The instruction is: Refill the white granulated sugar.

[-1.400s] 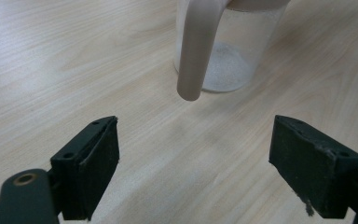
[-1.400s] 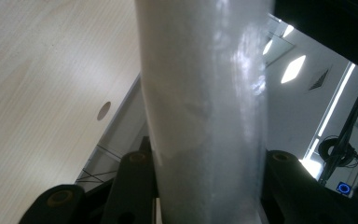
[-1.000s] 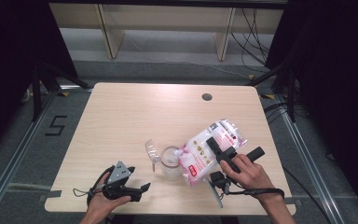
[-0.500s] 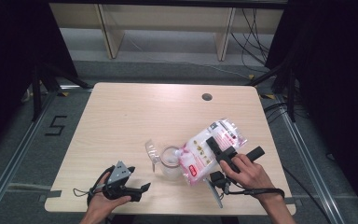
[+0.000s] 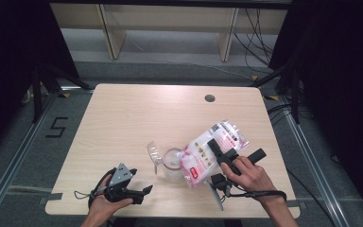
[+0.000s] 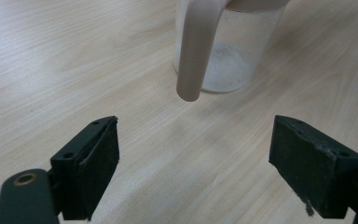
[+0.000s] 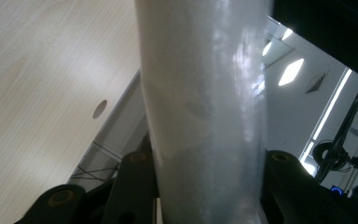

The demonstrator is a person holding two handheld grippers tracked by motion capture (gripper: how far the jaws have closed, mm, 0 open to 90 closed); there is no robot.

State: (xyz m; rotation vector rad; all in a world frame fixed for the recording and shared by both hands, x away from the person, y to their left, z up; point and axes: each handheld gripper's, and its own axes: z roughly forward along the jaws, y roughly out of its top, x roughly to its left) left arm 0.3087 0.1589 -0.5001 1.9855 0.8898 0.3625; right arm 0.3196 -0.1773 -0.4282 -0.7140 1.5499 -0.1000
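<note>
A pale wooden table [image 5: 137, 118] with a round hole [image 5: 210, 98] near its far edge is set on a grey floor [image 5: 33, 156], where a "5" [image 5: 56, 127] is marked well left of the tongs. Beyond the tongs, past the far edge, light shelf legs [image 5: 108, 33] are seen, with cables [image 5: 255, 28] hung at the right. Black curtains [image 5: 340, 71] are hung on both sides.

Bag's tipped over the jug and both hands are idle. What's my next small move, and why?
Probably tilt the bag a little steeper. The right tongs grip it slanted, low end over the jug's mouth, and only a thin white layer covers the jug's bottom. The left tongs stand open just short of the handle.
</note>
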